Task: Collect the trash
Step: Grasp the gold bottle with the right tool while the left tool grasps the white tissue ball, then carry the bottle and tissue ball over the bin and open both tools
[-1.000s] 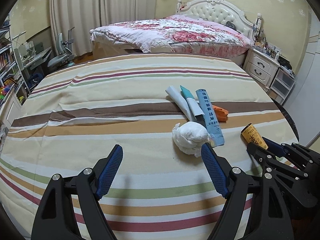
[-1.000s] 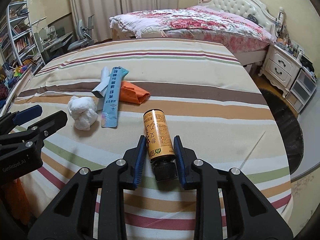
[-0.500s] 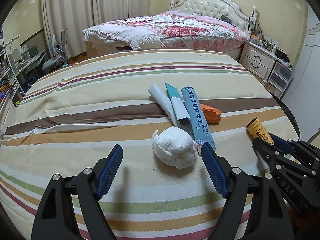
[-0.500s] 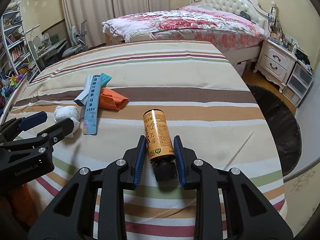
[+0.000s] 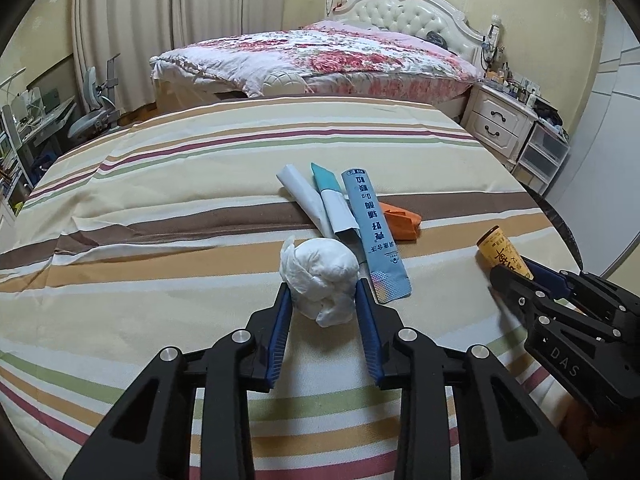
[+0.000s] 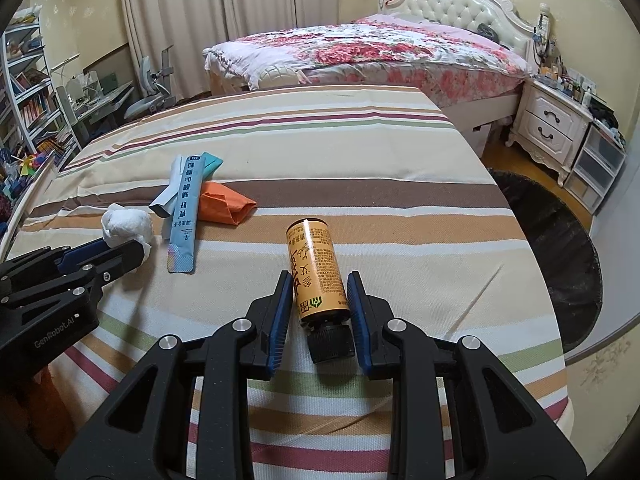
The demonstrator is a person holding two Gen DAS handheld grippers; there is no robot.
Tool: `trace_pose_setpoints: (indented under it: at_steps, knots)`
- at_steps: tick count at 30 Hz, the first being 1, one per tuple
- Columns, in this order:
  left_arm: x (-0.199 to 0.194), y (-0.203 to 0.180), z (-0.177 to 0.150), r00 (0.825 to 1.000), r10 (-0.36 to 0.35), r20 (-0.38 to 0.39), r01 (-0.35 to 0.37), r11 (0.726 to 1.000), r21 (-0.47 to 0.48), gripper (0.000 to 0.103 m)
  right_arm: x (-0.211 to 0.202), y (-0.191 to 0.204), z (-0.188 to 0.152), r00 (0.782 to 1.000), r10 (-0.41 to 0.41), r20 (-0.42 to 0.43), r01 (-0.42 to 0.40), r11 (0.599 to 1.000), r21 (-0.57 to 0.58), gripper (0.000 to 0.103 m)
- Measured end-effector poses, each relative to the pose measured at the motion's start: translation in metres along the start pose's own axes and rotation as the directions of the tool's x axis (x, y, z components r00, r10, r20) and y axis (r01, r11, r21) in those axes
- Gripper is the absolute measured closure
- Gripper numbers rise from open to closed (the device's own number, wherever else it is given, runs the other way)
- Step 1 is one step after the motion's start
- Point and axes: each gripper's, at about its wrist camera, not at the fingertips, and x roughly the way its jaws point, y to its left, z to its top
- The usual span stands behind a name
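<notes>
Now left claw (image 5: 323, 292) around tissue wad (image 5: 320, 276)

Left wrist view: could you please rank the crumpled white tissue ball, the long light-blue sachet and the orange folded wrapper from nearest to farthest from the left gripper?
1. Crumpled white tissue ball, between the left gripper's pads.
2. Long light-blue sachet, just right.
3. Orange folded wrapper, behind the sachet, farther right.

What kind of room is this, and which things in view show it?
Most likely a home bedroom. A bed with a floral quilt and tufted headboard stands behind, a white nightstand beside it, and a desk with bookshelves at the left.
</notes>
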Motion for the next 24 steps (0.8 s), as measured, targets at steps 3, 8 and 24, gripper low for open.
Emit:
trace_pose_setpoints:
  at_steps: [3,8,24]
  knots:
    - [-0.009,-0.003,0.0,1.0,-0.014,0.022,0.014,1.0,0.002,0.07,-0.004,-0.001,0.002,1.0,-0.013,0.011,0.013,1.0,-0.001,0.076]
    - [-0.024,-0.015,0.007,0.997,-0.047,0.062,0.046,0.999,0.015,0.07,-0.013,-0.01,0.005,0.999,-0.039,0.038,0.039,0.999,0.015,0.076]
    - [-0.024,-0.116,0.046,0.972,-0.181,0.147,0.153,0.971,0.184,0.07,-0.048,-0.098,0.021,0.969,-0.213,0.126,0.191,0.968,0.165,0.076]
